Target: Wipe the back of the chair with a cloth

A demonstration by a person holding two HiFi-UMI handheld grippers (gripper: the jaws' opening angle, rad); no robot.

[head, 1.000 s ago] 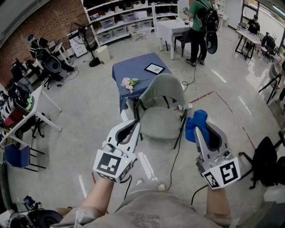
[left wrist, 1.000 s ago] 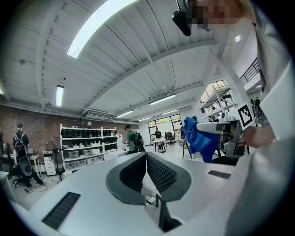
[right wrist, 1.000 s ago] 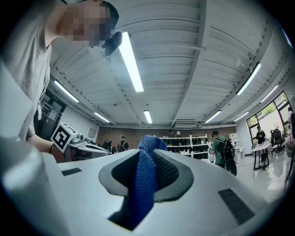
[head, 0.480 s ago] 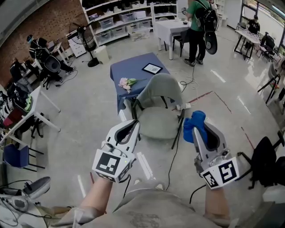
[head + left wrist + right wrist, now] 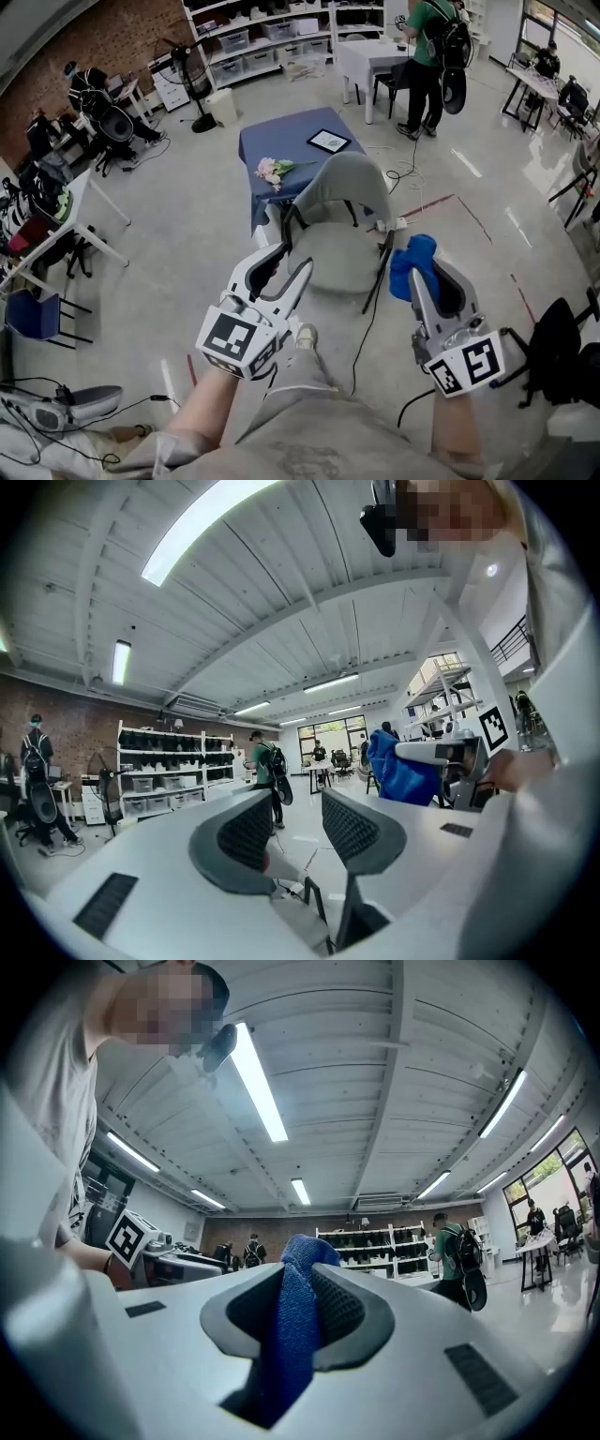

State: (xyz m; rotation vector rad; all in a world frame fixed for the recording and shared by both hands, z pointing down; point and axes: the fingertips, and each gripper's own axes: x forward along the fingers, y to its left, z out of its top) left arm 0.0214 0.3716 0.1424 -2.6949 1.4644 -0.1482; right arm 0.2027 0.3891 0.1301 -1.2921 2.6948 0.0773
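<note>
Head camera, as I watched: looked steeply down from above and behind the right gripper (image 5: pixel 415 272). Gripper cameras: sat close behind their jaws, faced level, shared the shelves (image 5: pixel 173 761) ahead.

The cloth (image 5: pixel 405 272) at lower right was bright blue, held in the pale grey right hand-held gripper (image 5: pixel 424 265), which bore black-and-white square markers. The chair (image 5: pixel 342 197) at centre was grey-green with black legs. The desk (image 5: pixel 281 141) above it was dark blue, and the flowers (image 5: pixel 271 172) on it pink.

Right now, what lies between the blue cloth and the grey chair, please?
Head view: a white power strip and black cable lie on the floor between the blue cloth and grey chair.
</note>
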